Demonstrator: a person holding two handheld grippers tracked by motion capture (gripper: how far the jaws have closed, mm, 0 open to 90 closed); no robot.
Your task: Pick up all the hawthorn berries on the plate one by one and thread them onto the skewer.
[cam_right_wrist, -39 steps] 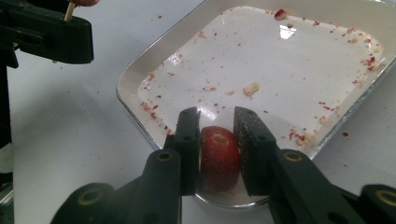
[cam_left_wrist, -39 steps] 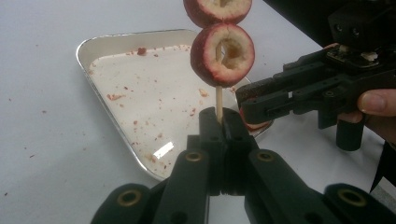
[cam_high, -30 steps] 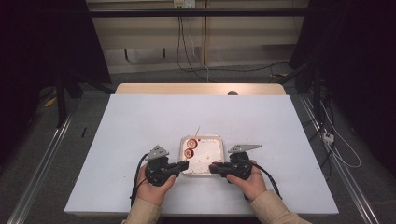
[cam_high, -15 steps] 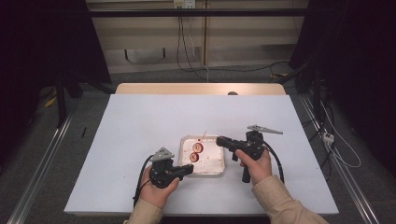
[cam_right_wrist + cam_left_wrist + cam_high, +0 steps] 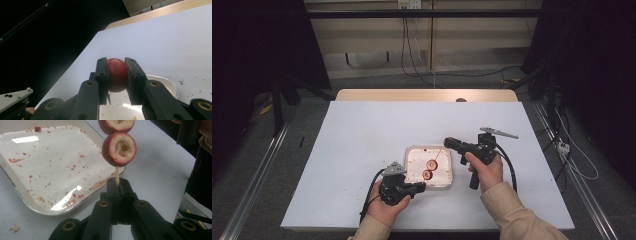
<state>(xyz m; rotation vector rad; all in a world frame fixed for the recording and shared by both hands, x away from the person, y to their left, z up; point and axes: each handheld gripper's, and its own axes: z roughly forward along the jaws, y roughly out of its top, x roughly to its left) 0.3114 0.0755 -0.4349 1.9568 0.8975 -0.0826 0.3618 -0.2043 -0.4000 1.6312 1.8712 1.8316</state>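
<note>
Two hand-held grippers work over a white worktop (image 5: 362,135) that covers most of a wooden table, whose bare edge shows at the far side. The left hand-held gripper (image 5: 117,185) sits near the front edge, just beside the near left corner of a shallow white tray (image 5: 414,152); its jaws are pinched tight on the lower end of a thin wooden skewer (image 5: 116,173). Two red fruit pieces (image 5: 119,148), hollowed at the core, are threaded on the skewer and hang above the tray's right rim. The tray floor is glossy and speckled with red and tan crumbs (image 5: 72,167), and a few crumbs lie on the worktop beside it.

The right hand-held gripper (image 5: 117,75) is raised above the worktop to the right of the tray, its jaws pointing left and closed on a single red fruit (image 5: 116,73), which fills the narrow gap between them.

Around the table the room is dark. Grey floor and metal rails (image 5: 257,170) run along both sides, cables (image 5: 412,55) hang down a pale wall panel at the back, and more cables lie on the floor at the right.
</note>
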